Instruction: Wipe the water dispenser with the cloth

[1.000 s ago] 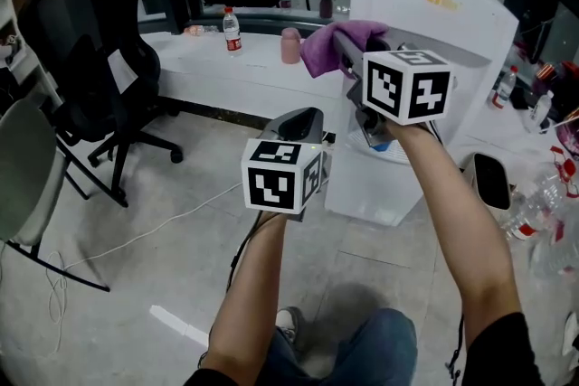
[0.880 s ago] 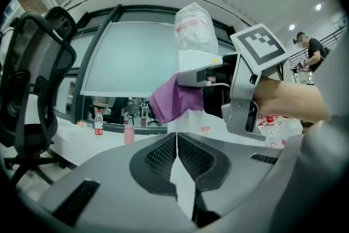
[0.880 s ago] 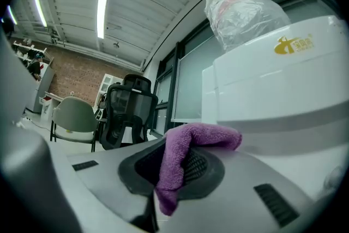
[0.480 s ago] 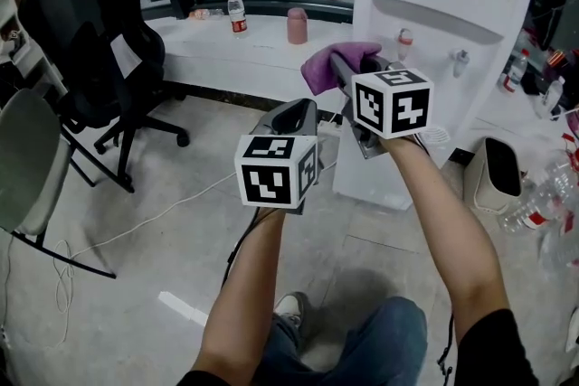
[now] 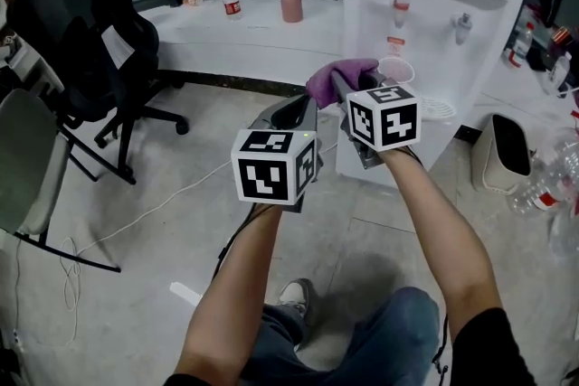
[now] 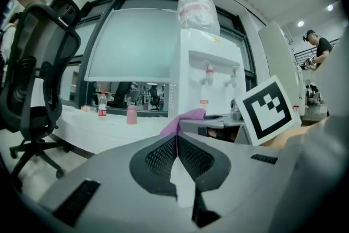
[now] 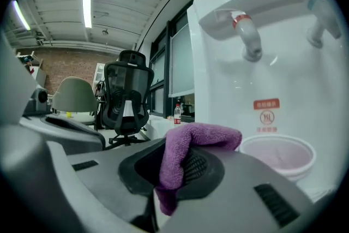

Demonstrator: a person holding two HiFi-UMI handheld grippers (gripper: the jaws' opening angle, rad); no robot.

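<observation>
The right gripper (image 5: 336,84) has its jaws pressed together on a purple cloth (image 5: 342,73). In the right gripper view a fold of the cloth (image 7: 192,144) bulges up out of the pinch and droops over toward the right jaw. The left gripper (image 5: 295,110) is held just beside it, lower and to the left, with its jaws meeting at the tips and nothing between them, so it has no part in the work at present. The water dispenser (image 5: 432,14) stands straight ahead, white, with a red tap (image 5: 401,9) and a blue tap (image 5: 463,23) under its top ledge and a pale cup (image 5: 395,70) sitting at the left edge of its drip tray (image 5: 436,109). The cloth is in front of the dispenser's lower front, near the cup, but no view shows it pressed flat against any panel; it looks close rather than touching. Judged from this, the cloth is gripped and brought to the machine, and that is as far as the task has got. The front recess around the taps, the top ledge, the sides and the tray all appear unwiped, though nothing on the white surface shows which parts are dirty or clean. The cup on the tray sits in the way of any pass low on the front.
</observation>
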